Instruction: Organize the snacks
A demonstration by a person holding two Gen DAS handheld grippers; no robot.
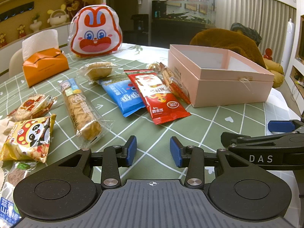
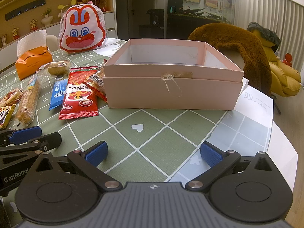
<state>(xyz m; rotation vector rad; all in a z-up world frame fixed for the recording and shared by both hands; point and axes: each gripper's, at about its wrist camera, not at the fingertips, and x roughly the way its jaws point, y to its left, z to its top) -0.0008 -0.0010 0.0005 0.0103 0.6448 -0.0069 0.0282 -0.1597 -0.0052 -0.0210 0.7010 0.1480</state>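
Several snack packets lie on the green checked tablecloth: a red packet, a blue packet, a long clear biscuit pack, a yellow panda packet and a clear cake packet. An open, empty pink box stands to their right; it also shows in the right wrist view. My left gripper is open and empty, just short of the red packet. My right gripper is open and empty in front of the box, with the red packet to its left.
An orange tissue box and a rabbit-shaped bag stand at the back left. A brown fleece on a chair is behind the box. The table's rounded edge runs close on the right.
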